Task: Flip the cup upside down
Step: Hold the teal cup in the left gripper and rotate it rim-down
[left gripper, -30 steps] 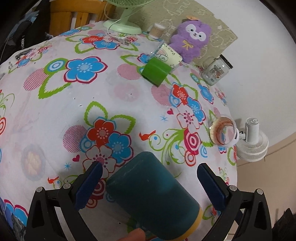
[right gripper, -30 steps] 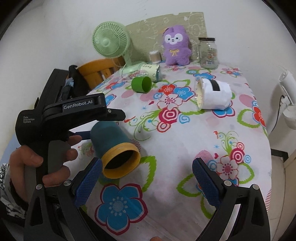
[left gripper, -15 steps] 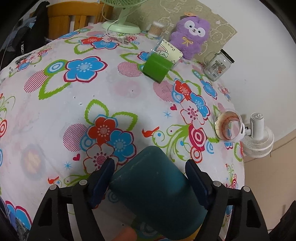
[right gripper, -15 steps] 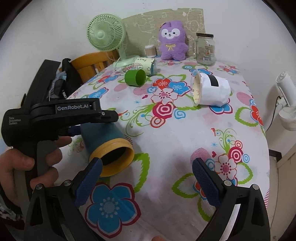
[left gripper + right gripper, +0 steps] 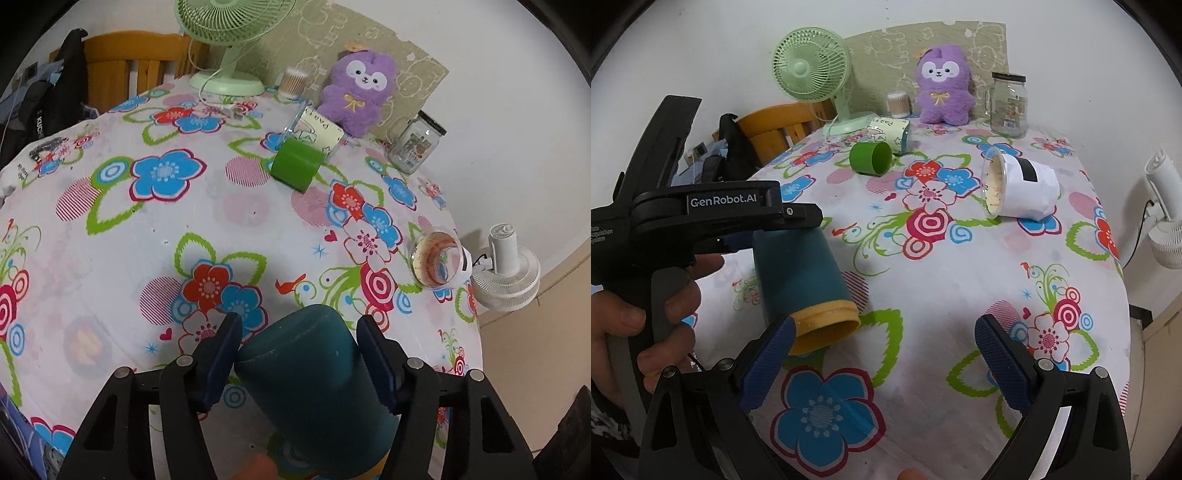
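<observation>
Teal tapered cup [image 5: 314,384] pinched by left hand-held gripper [image 5: 299,354], right hand-held gripper [image 5: 882,358] spread

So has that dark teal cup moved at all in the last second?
Yes. In the right wrist view the teal cup has tipped up: its yellow rim now points down at the tablecloth, with the left gripper clamped on it.

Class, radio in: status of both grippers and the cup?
Left gripper shut on teal cup, tilted mouth-down. Right gripper open, empty. Nothing in the way.
</observation>
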A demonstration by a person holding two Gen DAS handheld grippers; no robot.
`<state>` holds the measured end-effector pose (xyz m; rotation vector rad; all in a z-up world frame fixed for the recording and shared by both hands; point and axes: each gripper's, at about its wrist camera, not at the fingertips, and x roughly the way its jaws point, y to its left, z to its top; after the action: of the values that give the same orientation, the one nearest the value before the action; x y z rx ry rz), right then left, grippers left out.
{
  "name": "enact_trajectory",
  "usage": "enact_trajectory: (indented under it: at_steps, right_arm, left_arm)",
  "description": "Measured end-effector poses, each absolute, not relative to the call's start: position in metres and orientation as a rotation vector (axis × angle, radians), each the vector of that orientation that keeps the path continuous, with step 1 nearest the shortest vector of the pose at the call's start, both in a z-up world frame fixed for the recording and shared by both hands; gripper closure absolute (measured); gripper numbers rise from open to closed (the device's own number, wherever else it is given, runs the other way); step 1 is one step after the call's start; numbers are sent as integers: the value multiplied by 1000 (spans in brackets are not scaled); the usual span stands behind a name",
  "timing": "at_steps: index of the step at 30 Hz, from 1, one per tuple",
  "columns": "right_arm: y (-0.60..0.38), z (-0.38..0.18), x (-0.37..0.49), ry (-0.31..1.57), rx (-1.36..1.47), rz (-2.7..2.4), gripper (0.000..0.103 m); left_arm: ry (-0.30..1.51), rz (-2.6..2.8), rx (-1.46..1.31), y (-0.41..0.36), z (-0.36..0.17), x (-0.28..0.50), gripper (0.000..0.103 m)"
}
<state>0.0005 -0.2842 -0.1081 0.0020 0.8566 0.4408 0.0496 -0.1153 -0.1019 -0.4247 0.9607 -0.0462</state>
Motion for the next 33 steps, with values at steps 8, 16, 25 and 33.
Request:
enact_trajectory:
  at_steps: [8, 16, 25, 33]
  right_arm:
    - [-278, -105, -1, 849, -4, 451, 4]
    - [-278, -106, -2, 852, -12, 444, 4]
    - [-276, -110, -5, 863, -40, 434, 4]
    - [-283, -110, 2, 826, -75, 282, 4]
  left_arm:
    - [886, -42, -358, -112, -81, 43, 60]
    - [898, -57, -413, -103, -81, 39, 22]
    - [985, -43, -456, -109, -101, 43, 11]
    - [996, -36, -401, -111, -108, 44, 36]
